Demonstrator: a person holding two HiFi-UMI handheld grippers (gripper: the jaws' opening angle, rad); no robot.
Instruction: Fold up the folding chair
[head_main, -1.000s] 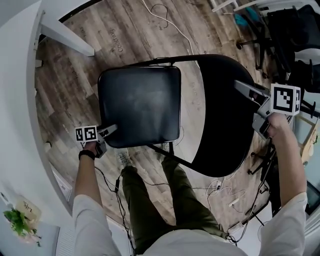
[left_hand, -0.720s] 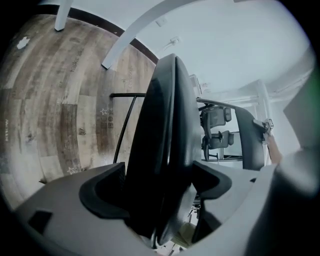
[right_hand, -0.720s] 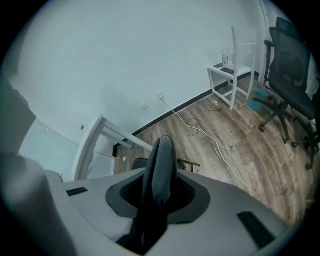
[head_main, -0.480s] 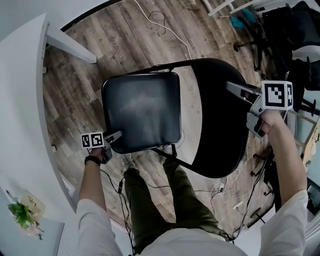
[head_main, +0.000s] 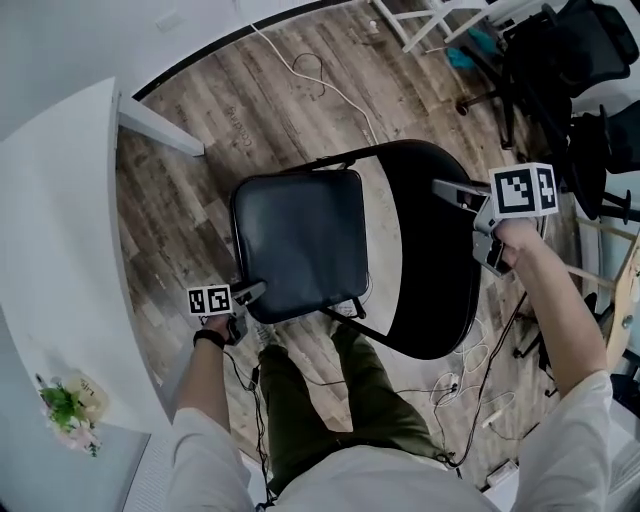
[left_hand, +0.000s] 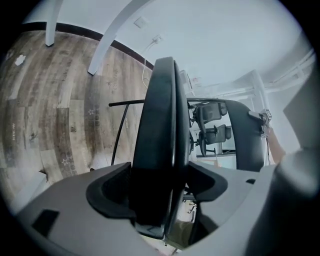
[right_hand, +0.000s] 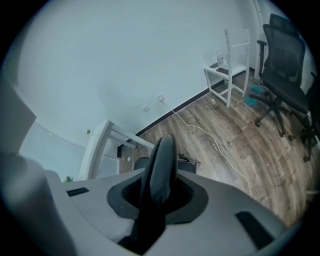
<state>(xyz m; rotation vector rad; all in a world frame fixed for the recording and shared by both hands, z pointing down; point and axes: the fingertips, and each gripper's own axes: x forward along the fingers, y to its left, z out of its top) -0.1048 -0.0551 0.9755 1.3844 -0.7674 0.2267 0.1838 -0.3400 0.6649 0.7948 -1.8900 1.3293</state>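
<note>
Between the jaws of the left tongs (head_main: 255, 291) sits the near edge of the black seat (head_main: 298, 240). The jaws have just been closing, and both pads press on it while standing fairly wide. The right tongs (head_main: 447, 190) are clamped narrowly on the top edge of the backrest (head_main: 435, 290), their jaws also just closing. The chair (head_main: 340, 160) spans from one pair of tongs to the other, above the wooden floor (head_main: 190, 190) and the person's legs (head_main: 300, 400).

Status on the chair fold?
Left gripper jaws just closing on seat edge. Right gripper jaws just closing on backrest. Chair not yet folded. Cable on floor beyond it.
</note>
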